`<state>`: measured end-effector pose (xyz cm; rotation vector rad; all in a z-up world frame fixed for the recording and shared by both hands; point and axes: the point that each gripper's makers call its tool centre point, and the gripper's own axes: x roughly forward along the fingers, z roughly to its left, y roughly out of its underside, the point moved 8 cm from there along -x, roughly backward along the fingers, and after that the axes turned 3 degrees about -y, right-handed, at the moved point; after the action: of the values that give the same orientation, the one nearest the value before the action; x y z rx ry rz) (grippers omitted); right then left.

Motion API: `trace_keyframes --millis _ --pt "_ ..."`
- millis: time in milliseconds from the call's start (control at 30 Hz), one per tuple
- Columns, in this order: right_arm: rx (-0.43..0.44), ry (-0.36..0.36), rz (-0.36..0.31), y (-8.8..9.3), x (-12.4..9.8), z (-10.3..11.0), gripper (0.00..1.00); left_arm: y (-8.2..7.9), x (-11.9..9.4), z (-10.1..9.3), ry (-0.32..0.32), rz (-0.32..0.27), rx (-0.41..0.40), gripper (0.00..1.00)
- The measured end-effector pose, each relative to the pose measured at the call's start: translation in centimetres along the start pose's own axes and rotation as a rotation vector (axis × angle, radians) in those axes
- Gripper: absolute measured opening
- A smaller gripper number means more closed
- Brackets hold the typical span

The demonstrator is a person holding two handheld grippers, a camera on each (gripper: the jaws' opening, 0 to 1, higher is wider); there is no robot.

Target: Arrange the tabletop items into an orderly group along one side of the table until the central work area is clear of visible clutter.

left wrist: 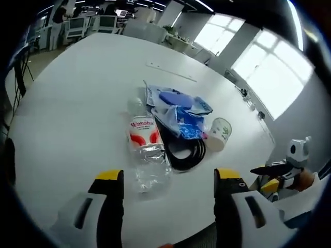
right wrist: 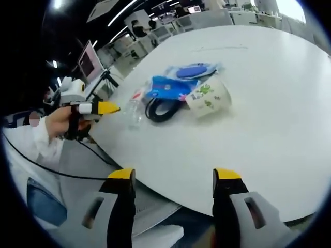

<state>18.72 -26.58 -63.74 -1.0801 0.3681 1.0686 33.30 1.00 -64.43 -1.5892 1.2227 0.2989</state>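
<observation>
A clear plastic bottle [left wrist: 144, 147] with a red and white label lies on the white table [left wrist: 77, 103]. Beside it sit a coiled black cable [left wrist: 183, 155], blue plastic packets [left wrist: 178, 108] and a paper cup [left wrist: 220, 133] on its side. My left gripper [left wrist: 168, 178] is open, held just short of the bottle. My right gripper [right wrist: 173, 178] is open near the table's edge, well back from the cup [right wrist: 208, 97], cable [right wrist: 160, 109], packets [right wrist: 173, 85] and bottle [right wrist: 135, 108]. The left gripper [right wrist: 95, 108] enters the right gripper view from the left; the right one [left wrist: 274, 170] shows in the left gripper view.
The round white table [right wrist: 269, 129] has bare surface all around the small pile. Desks, monitors and chairs stand in the background [left wrist: 98, 20], and bright windows [left wrist: 258, 51] line one wall. A person's sleeve and hand [right wrist: 44, 129] hold the left gripper.
</observation>
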Motion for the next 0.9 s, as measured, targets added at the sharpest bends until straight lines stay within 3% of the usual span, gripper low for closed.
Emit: trace_keyframes --millis 567,767,900 --pt "0.091 0.056 -0.068 1.4 -1.7 -1.1 0.56 -0.9 3.6 0.6 -0.077 0.069 -0.052 0.69" --pt "0.164 0.092 -0.128 2.5 -3.1 -1.3 0.54 -0.9 4.6 0.8 -0.093 0.068 -0.083 0.66" --pt "0.187 0.119 -0.128 3.6 -3.8 -1.1 0.54 -0.9 5.3 0.9 -0.101 0.057 -0.130 0.67"
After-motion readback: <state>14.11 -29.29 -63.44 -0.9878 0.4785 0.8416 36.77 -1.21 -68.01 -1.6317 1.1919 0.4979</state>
